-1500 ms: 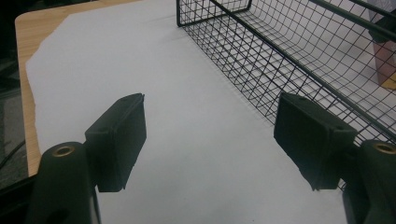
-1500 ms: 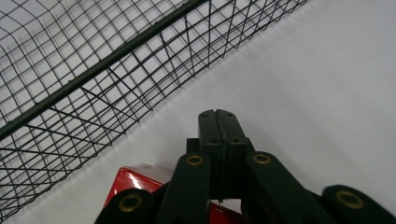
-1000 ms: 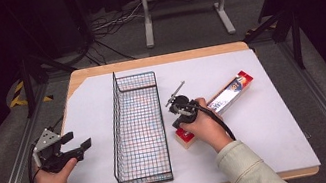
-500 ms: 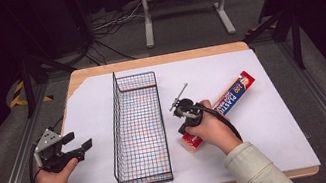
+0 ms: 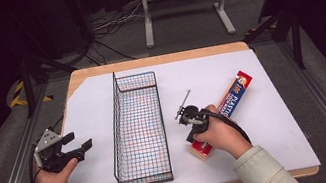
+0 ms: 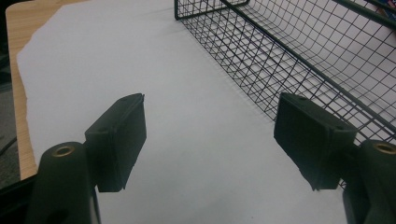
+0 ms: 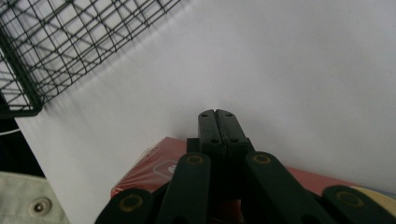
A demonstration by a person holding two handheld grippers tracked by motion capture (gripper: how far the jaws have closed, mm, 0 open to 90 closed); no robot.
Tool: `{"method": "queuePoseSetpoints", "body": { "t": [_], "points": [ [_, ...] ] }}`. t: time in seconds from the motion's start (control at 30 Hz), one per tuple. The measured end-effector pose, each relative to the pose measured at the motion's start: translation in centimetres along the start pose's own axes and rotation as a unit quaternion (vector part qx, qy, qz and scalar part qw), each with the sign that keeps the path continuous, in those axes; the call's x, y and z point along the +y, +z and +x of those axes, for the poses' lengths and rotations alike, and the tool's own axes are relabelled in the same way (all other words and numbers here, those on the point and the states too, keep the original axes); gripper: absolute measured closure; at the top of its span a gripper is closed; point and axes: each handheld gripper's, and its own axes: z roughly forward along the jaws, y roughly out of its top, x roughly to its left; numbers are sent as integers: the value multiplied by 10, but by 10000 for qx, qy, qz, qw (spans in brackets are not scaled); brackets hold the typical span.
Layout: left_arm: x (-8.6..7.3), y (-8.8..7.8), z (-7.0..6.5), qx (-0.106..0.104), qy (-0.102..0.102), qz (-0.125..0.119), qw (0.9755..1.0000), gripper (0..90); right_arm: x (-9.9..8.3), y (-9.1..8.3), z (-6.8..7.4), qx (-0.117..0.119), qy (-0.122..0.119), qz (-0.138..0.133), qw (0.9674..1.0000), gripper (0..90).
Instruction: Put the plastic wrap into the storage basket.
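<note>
We are looking down on a wooden counter (image 5: 239, 46) covered by a white sheet (image 5: 277, 117), and a black wire basket (image 5: 138, 129) is standing lengthwise in the middle of it, splitting the surface into two sides. Beyond the far edge, a grey metal stand (image 5: 183, 4) and loose cables (image 5: 104, 28) are sitting on the dark floor. The basket is lying between the two hands, so each one is working on its own side of it. On the left side, the left hand-held gripper (image 5: 73, 149) is hovering near the sheet's edge, and in the left gripper view we are seeing its jaws spread wide with bare white sheet between them and the basket's mesh wall (image 6: 299, 56) just beside the right jaw. On the right side, a long narrow box of plastic wrap (image 5: 227, 105) is lying diagonally on the sheet, its far end pointing away and to the right, its near end under the person's right hand (image 5: 219, 135). The box is red at both ends with an orange and blue band along its length, and we are reading "PLASTIC" in white letters on it; the smaller print is too blurred to read. The right hand-held gripper (image 5: 187, 117) is sitting over the box's near end, and in the right gripper view its jaws (image 7: 217, 128) are pressed together, pinching nothing, with the red box end (image 7: 149, 170) directly beneath them.
</note>
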Motion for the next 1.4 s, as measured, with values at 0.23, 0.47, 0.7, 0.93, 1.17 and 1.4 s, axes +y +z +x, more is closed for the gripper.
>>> {"method": "queuePoseSetpoints", "body": {
  "t": [0.23, 0.47, 0.7, 0.93, 1.17, 1.4],
  "points": [
    [0, 1, 0, -7, -1, 22, 10000, 258, -18, 0, 2, 76, 36, 236, 9997, 900],
    [-1, 1, 2, 13, -29, 22, 10000, 258, -42, -6, 0, 33, 166, 367, 9992, 900],
    [-1, 0, 0, 14, -23, 6, 10000, 258, -56, -10, -2, -246, 208, 556, 9979, 900],
    [-2, 3, 1, 14, -23, 64, 10000, 257, -60, -18, -1, -106, 215, 200, 9995, 864],
    [-2, 3, 1, 10, -7, 66, 10000, 256, -57, -27, 3, -204, 118, -487, 9985, 645],
    [-1, 6, 2, -19, -41, 78, 10000, 256, -61, -52, 0, -650, 328, -1521, 9857, 562]
  ]
}}
